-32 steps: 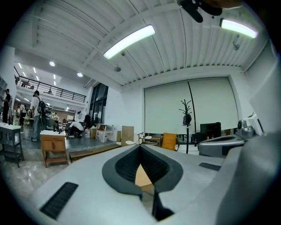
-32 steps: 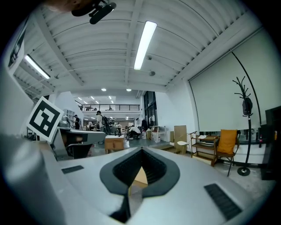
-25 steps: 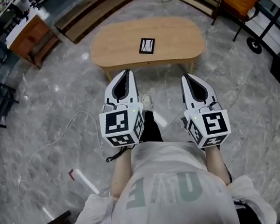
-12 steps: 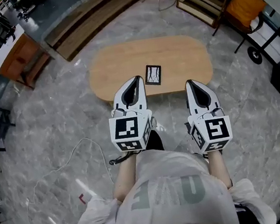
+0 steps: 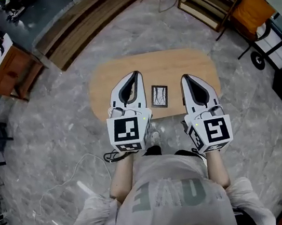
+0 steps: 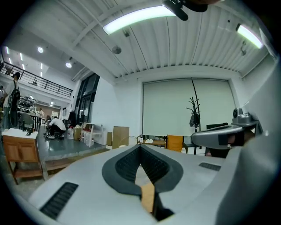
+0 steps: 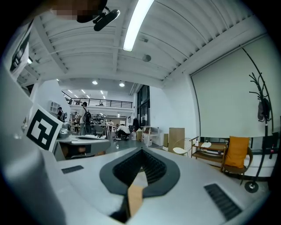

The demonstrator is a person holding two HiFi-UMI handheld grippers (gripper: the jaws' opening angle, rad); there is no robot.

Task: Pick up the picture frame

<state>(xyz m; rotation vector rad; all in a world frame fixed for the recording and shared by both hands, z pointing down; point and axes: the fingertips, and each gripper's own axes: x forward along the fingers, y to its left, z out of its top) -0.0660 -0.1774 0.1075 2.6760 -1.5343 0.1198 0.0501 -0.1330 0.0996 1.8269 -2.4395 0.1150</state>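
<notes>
**Both grippers shut and empty, frame lying flat on the table between them**

This is a big open workshop hall, with a wooden cabinet [image 5: 11,71] off to the left and an orange chair [image 5: 251,6] by some open shelving at the far right. The grey marble floor [image 5: 53,122] looks glossy. A pale cable [image 5: 68,170] loops across it near the person's left foot, and a sideways step could catch on it.

The oval wooden table [image 5: 181,64] is low and smooth, and bare apart from one thing. The left gripper [image 5: 136,74] and right gripper [image 5: 184,77] are held out over its near edge, pointing roughly level. Each has its jaws pressed together with nothing in them.

The picture frame [image 5: 159,95] lies flat near the table's near edge. It sits between the two grippers and touches neither.

My worry is that flat lie on a slick top. Jaws that come down closed would only shove the frame. A clumsy pinch at one edge could skate it off onto the stone, and any glass in it might well crack.
</notes>
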